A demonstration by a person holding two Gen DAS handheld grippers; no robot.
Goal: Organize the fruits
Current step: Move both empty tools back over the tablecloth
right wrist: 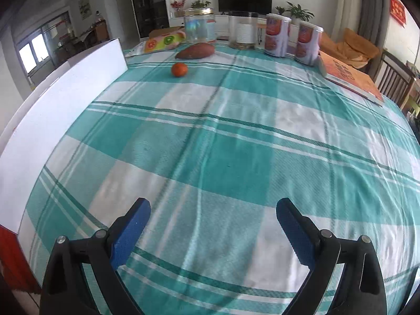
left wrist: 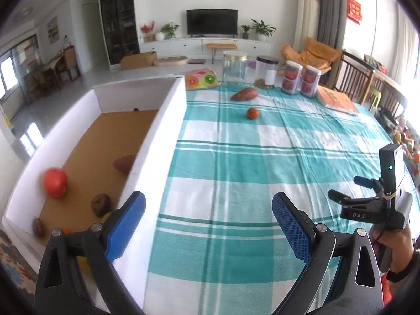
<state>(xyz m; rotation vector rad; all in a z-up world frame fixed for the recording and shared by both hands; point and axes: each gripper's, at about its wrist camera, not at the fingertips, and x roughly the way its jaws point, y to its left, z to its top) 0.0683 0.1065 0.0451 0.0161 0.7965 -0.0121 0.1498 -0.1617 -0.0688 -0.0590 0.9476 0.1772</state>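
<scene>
Jars (right wrist: 200, 25), canisters (right wrist: 277, 36), book (right wrist: 349, 74), television (left wrist: 212, 22)

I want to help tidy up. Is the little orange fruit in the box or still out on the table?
Out. The little orange fruit sits on the checked tablecloth, apart from the white box.

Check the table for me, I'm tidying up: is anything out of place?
Yes: a sweet potato and a small orange fruit lie loose on the tablecloth, outside the white box holding the other produce.
</scene>
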